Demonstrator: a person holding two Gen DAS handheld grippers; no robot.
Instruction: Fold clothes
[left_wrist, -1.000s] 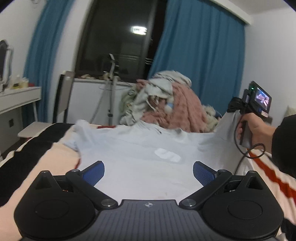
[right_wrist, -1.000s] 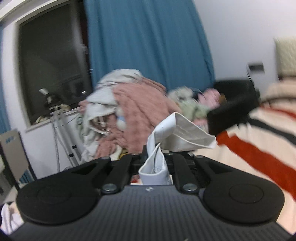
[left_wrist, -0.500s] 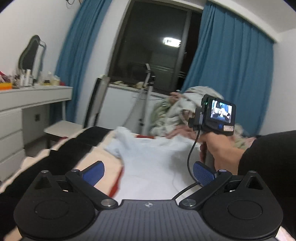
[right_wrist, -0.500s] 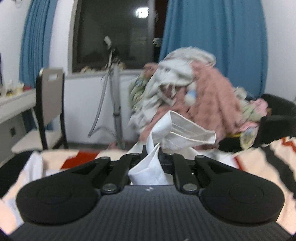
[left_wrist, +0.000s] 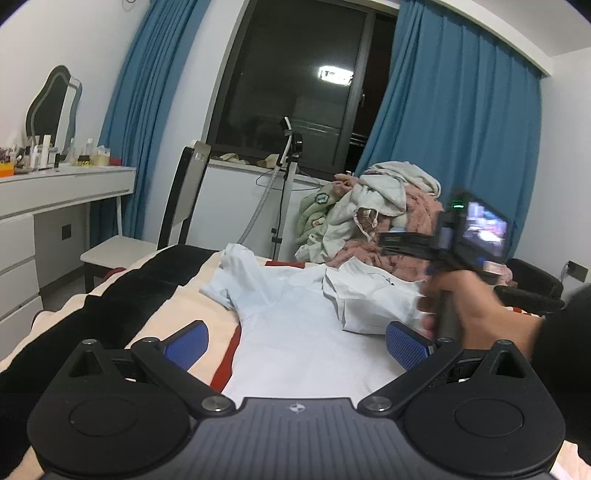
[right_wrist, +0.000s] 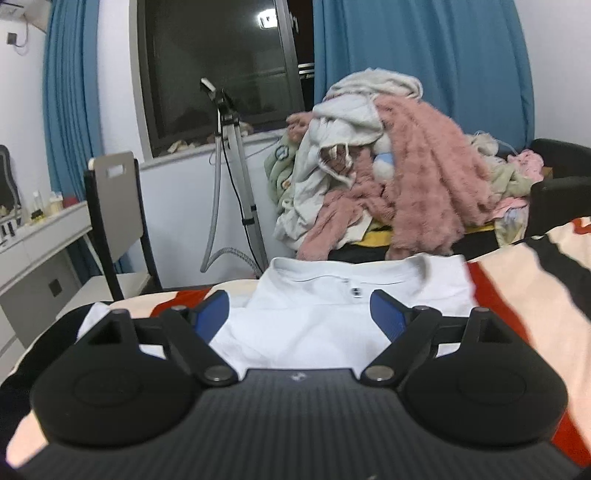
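A pale blue T-shirt (left_wrist: 295, 325) lies spread on the striped bedspread (left_wrist: 166, 291). Its right sleeve (left_wrist: 369, 299) is folded inward onto the body. My left gripper (left_wrist: 295, 345) hovers open over the shirt's lower part, with nothing between its blue pads (left_wrist: 188, 341). My right gripper (right_wrist: 299, 314) is just above the shirt, pointing toward the collar (right_wrist: 314, 275); its jaws are opening and the pads press on nothing. In the left wrist view a hand (left_wrist: 469, 306) holds that gripper's handle, blurred, beside the folded sleeve.
A heap of pink and grey clothes (right_wrist: 388, 177) sits beyond the bed's far edge, on a dark armchair (right_wrist: 557, 184). A chair (left_wrist: 184, 206), a garment steamer stand (right_wrist: 229, 155) and a white dressing table (left_wrist: 55, 192) stand at the left.
The right gripper carried the sleeve leftward across the shirt, then let it go: its jaws went from shut on cloth to wide apart. The sleeve now lies folded on the shirt.
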